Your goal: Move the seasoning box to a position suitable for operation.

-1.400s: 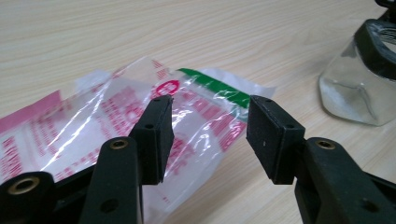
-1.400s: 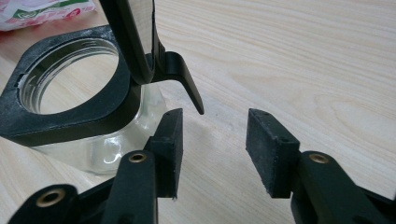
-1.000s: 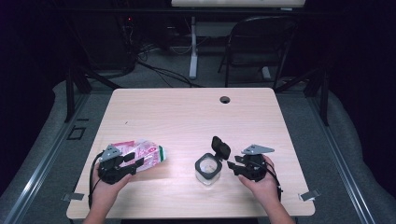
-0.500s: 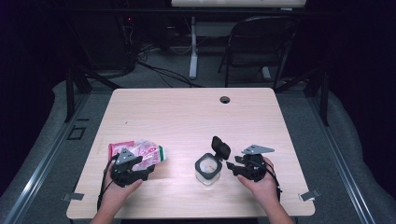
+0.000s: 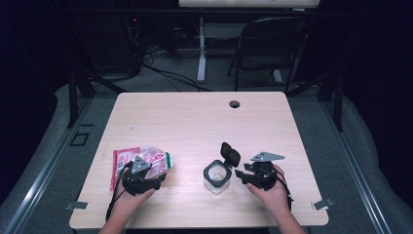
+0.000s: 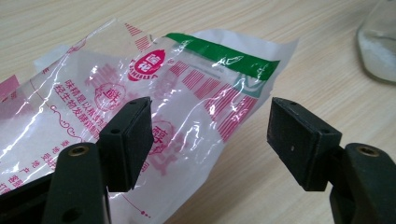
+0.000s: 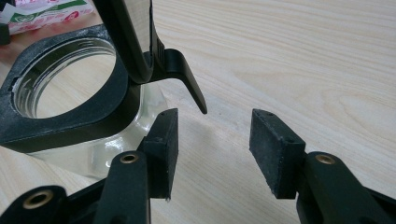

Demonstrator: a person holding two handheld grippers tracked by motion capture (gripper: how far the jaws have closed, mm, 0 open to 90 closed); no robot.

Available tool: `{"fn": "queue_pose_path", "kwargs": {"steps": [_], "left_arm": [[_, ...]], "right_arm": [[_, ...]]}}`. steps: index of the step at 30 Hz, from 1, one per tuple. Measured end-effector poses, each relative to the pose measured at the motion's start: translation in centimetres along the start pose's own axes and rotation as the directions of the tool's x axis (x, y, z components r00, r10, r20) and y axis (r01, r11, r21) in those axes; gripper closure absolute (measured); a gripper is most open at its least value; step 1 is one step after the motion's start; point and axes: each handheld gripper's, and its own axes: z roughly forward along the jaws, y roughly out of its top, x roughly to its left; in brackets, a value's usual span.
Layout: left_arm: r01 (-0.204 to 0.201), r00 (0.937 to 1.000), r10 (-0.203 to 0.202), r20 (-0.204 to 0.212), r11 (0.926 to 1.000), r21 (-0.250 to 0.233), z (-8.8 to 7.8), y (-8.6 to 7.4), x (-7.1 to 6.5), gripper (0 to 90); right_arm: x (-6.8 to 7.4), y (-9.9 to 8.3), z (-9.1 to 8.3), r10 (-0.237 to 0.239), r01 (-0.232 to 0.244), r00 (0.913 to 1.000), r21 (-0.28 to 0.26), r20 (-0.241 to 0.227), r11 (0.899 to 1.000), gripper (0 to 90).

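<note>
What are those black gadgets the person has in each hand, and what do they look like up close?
Each is a hand-held black gripper: the left gripper and right gripper both end in two flat, rectangular black pads on jointed arms with brass-coloured rivets. A grey three-cornered plate sits on top of each, and a black cable trails back. No sleeves show on the forearms.

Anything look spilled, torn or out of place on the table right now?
Nothing spilled or damaged. The plastic bag lies crumpled but flat under the open left tool, not gripped. The jar stands upright, its hinged lid flipped up, beside the open right tool.
</note>
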Motion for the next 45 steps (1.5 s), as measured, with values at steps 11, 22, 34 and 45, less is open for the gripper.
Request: {"fn": "queue_pose_path", "kwargs": {"steps": [11, 22, 34, 45], "left_arm": [[-0.082, 0.9916, 0.088, -0.095, 0.9947, 0.062, 1.5, -0.4, -0.3, 30.8], [-0.082, 0.9853, 0.095, -0.142, 0.9924, 0.092, 2.2, -0.9, 0.2, 39.9], [-0.102, 0.9719, 0.12, -0.203, 0.9902, 0.095, 2.3, -1.3, 0.0, 56.7], [-0.089, 0.9757, 0.096, -0.197, 0.995, 0.046, 1.3, -1.0, 0.2, 72.6]], "right_arm": [[0.1, -0.1, 0.1, 0.003, -0.003, 1.0, -0.008, -0.001, 1.0, 51.7], [0.1, 0.0, 0.0, 0.0, 0.0, 1.0, -0.007, 0.0, 1.0, 51.6], [0.1, -0.1, 0.1, 0.001, -0.001, 1.0, -0.004, 0.001, 1.0, 51.4], [0.0, -0.1, 0.2, 0.004, -0.004, 1.0, -0.009, 0.001, 1.0, 51.4]]}}
